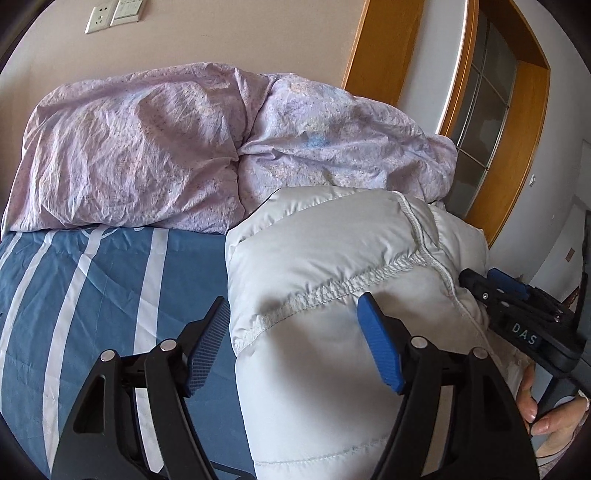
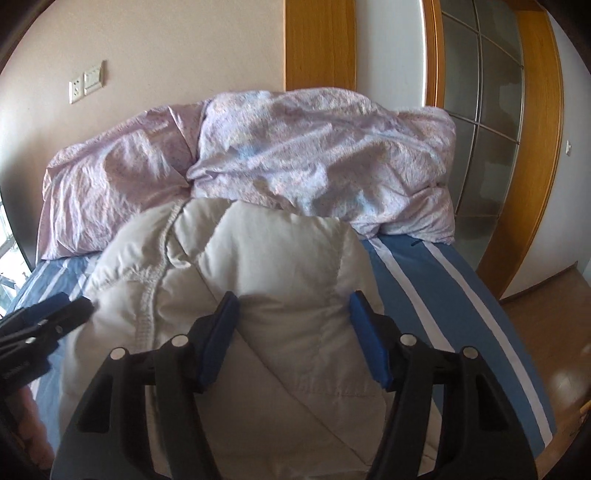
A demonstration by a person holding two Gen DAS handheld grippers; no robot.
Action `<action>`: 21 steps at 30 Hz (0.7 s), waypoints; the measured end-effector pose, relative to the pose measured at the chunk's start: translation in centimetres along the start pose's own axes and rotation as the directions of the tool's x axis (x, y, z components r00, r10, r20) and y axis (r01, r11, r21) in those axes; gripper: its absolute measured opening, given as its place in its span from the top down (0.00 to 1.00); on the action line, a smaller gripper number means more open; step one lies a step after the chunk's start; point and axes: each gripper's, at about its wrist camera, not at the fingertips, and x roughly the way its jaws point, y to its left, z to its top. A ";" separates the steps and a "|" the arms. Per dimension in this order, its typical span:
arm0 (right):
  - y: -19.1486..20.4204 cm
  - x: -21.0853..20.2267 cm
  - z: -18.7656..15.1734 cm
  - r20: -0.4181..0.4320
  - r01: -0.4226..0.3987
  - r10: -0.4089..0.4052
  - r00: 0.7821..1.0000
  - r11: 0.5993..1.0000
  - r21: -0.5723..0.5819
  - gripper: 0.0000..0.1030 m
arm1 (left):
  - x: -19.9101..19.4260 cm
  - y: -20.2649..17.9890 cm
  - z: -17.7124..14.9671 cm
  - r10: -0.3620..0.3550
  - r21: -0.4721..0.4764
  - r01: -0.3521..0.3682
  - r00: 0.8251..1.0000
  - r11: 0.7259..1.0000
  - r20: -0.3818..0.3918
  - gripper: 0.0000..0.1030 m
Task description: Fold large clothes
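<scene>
A white puffy down jacket point(image 1: 332, 295) lies folded in a thick bundle on the blue striped bed sheet point(image 1: 110, 295). My left gripper point(image 1: 293, 304) stands open astride the bundle's left edge, with one finger over the sheet and the other over the jacket. From the side, at the bundle's right edge, the right gripper point(image 1: 476, 284) shows with a hand point(image 1: 546, 417) on its handle. In the right wrist view the jacket point(image 2: 280, 258) fills the middle. My right gripper point(image 2: 293, 304) is open with a puffy section of jacket between its pads. The left gripper point(image 2: 74, 306) shows dark at the left.
A crumpled lilac duvet point(image 1: 221, 147) is heaped along the far side of the bed against the beige wall. A wooden-framed glass door point(image 2: 498, 147) stands to the right, with wooden floor point(image 2: 546, 314) beside the bed's right edge. A socket and switch point(image 1: 110, 14) sit on the wall.
</scene>
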 end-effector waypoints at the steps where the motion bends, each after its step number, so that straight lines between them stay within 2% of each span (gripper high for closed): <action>1: -0.4 0.6 -0.2 -0.005 -0.003 0.004 1.000 1.000 0.010 0.39 | 0.2 -0.2 0.0 -0.001 0.004 0.001 1.000 1.000 -0.001 0.29; 11: -3.7 4.8 -1.2 -0.063 -0.052 0.059 0.996 0.993 0.102 0.40 | 2.5 -1.5 -0.1 -0.015 -0.009 0.015 1.000 1.000 -0.020 0.25; 21: -5.8 7.8 -2.2 -0.092 -0.096 0.113 0.989 0.980 0.174 0.32 | 4.4 -2.5 -0.5 -0.015 -0.016 0.014 0.999 1.000 -0.044 0.19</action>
